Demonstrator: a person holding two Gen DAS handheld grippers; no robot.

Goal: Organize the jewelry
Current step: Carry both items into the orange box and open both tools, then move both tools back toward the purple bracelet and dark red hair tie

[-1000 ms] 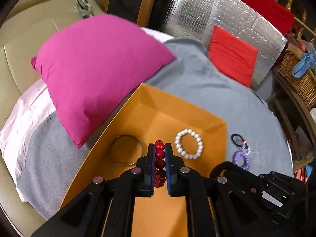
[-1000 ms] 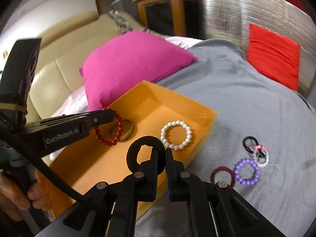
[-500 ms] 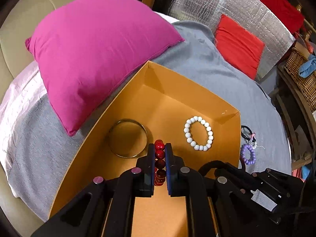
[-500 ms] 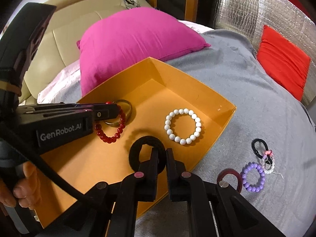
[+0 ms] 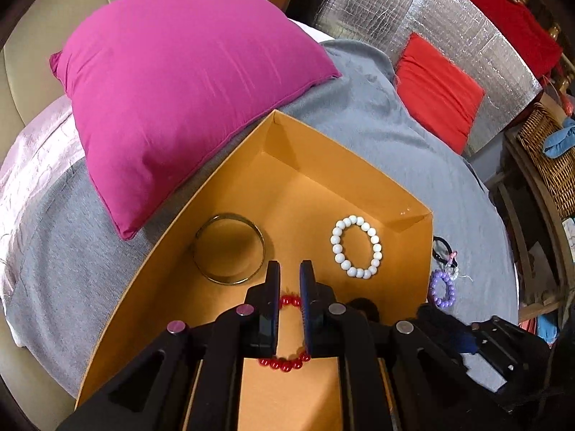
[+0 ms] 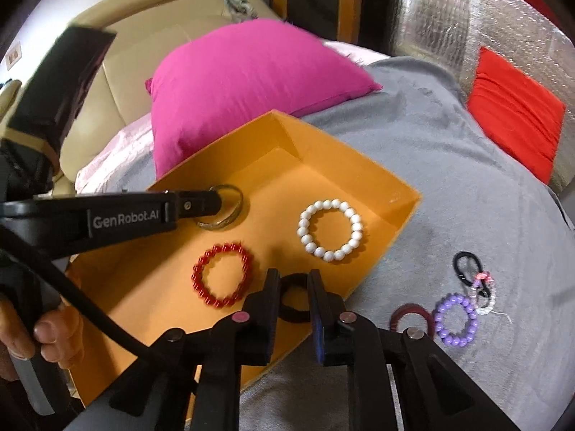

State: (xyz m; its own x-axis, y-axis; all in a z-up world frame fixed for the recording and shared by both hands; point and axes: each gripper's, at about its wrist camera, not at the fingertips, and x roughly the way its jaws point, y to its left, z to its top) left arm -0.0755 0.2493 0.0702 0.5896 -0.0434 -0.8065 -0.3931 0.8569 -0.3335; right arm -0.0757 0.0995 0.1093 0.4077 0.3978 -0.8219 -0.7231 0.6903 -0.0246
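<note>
As the black ring (image 6: pixel 294 315) lay low in the frame between my right gripper's (image 6: pixel 294 276) jaws, those jaws had just been opening. They stood narrowly apart, and the ring seemed to rest loose on the floor of the orange tray (image 6: pixel 391 237) near its lower edge. I could not be sure one pad was clear of it.

I judged the ring light, soft and springy, likely a fabric band. It would fold sooner than break, so a pinch across one side of its rim would do, with no need to span it.

Left of it, flat on the tray floor, lay the red bead bracelet (image 6: pixel 196 276). The white bead bracelet (image 6: pixel 303 231) sat up and to the right, and the metal bangle (image 6: pixel 233 212) at upper left. The bead strings would be light but apt to roll and slip, and the bangle stiff and smooth.

My left gripper (image 5: pixel 290 269) hung over the tray, its jaws nearly closed on nothing, with red beads showing beneath the slit.

Outside the tray, at lower right on the grey blanket (image 6: pixel 467 186), a maroon ring (image 6: pixel 409 307), a purple bead bracelet (image 6: pixel 436 318) and a black tie (image 6: pixel 458 264) tangled with clear beads were not yet sorted. A pink pillow (image 6: pixel 251 82) lay beyond the tray.
</note>
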